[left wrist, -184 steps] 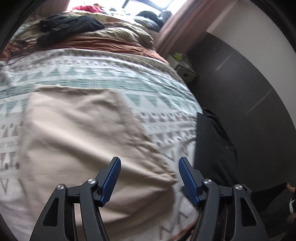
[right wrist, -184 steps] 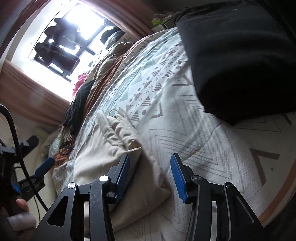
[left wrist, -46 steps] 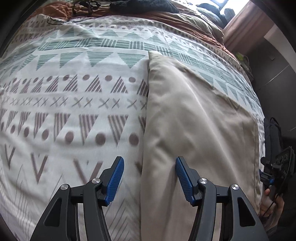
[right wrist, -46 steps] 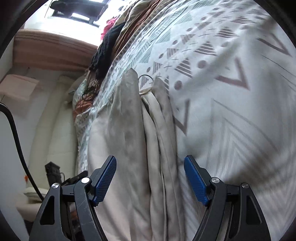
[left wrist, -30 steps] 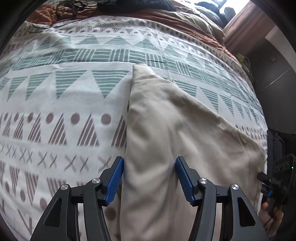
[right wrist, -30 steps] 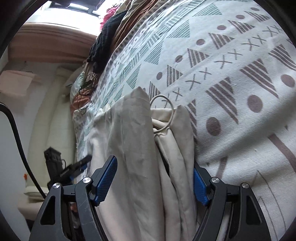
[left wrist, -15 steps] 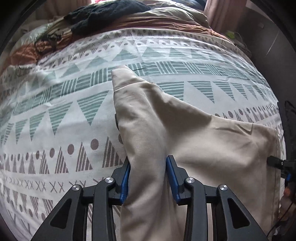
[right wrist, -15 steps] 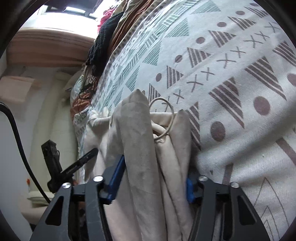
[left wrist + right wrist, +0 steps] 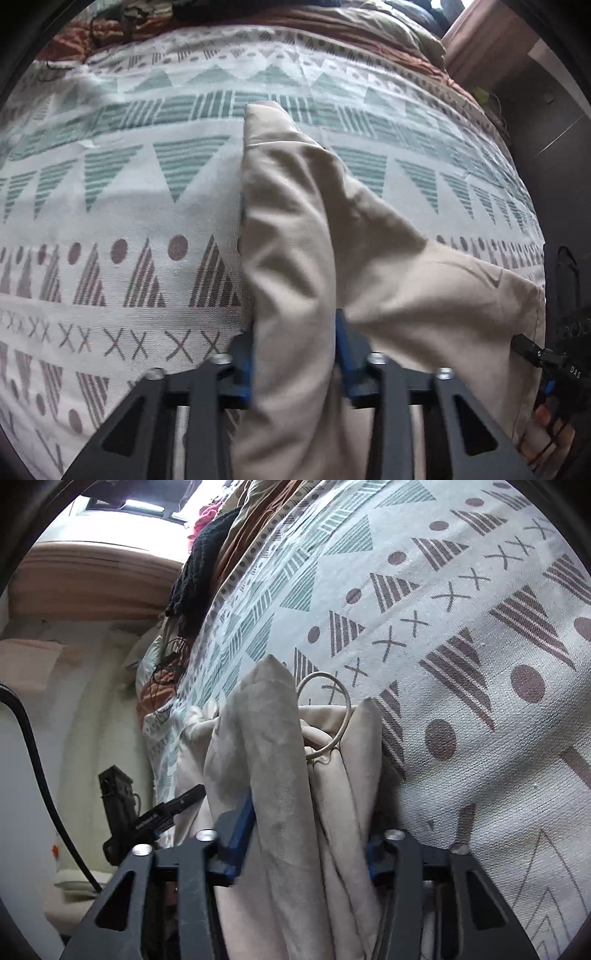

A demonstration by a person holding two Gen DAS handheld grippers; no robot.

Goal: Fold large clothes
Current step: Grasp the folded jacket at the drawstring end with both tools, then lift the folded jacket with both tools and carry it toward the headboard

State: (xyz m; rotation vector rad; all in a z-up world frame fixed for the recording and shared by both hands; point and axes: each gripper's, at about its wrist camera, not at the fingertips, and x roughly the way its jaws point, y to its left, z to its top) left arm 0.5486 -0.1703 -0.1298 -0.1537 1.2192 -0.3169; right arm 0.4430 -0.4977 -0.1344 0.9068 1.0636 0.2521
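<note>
Beige trousers (image 9: 406, 288) lie on a patterned bedspread (image 9: 129, 206). My left gripper (image 9: 293, 354) is shut on a raised fold at one end of the trousers, which stands up between the blue pads. In the right wrist view my right gripper (image 9: 306, 830) is shut on the bunched waist end of the trousers (image 9: 273, 760), where a drawstring loop (image 9: 332, 716) sticks out. The fabric hides most of both pairs of pads. The right gripper also shows at the far right of the left wrist view (image 9: 535, 354).
A black knit garment (image 9: 199, 572) and brown bedding (image 9: 332, 22) lie at the head of the bed. A curtain (image 9: 480, 48) and dark wall panels (image 9: 554, 122) stand to the right. The other gripper (image 9: 147, 819) shows at the left of the right wrist view.
Both grippers went from open over the trousers to shut on them. The gripped ends have risen off the bedspread and the cloth between them has bunched.
</note>
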